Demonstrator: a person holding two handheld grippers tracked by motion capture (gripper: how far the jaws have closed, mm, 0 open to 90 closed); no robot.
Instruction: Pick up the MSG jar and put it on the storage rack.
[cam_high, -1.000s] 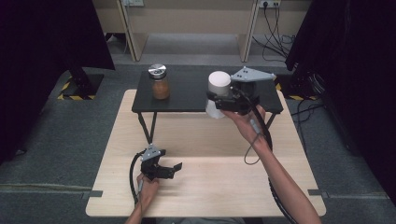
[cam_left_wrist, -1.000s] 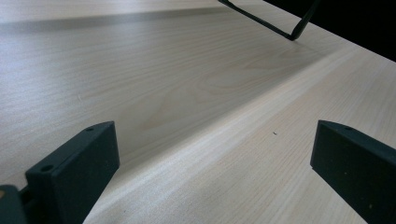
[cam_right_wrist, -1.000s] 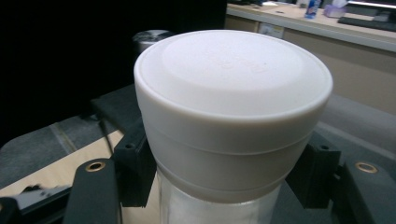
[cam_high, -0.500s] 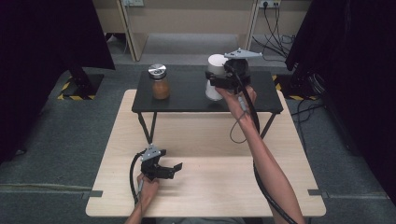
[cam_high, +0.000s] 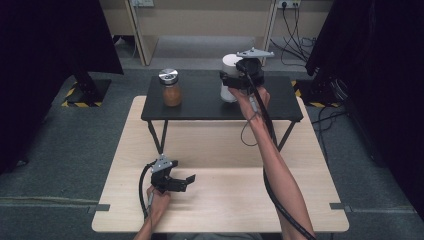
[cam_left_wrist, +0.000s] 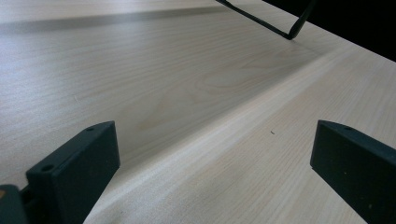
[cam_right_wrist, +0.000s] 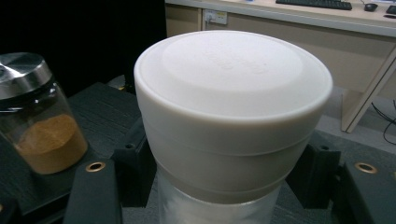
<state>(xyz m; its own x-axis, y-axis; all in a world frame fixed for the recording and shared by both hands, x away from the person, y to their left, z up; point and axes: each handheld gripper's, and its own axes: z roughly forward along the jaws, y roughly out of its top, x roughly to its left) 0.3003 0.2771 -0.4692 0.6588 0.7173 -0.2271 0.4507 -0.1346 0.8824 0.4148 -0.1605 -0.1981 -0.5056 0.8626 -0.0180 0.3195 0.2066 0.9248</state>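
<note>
A jar with a wide white lid sits between the jaws of my right gripper, which is shut on it below the lid. The jar is upright over the back right part of the black raised shelf; I cannot tell whether its base touches the shelf. A glass jar of orange powder with a metal lid stands on the shelf's left part. My left gripper rests low over the light wooden table, open, with nothing between its jaws.
The shelf stands on thin black legs at the far half of the table. Behind it are a wooden desk frame and cables on grey floor. Dark curtains flank both sides.
My right gripper carried the white-lidded jar away from the person, toward the back of the shelf and slightly left. The left gripper stayed put.
</note>
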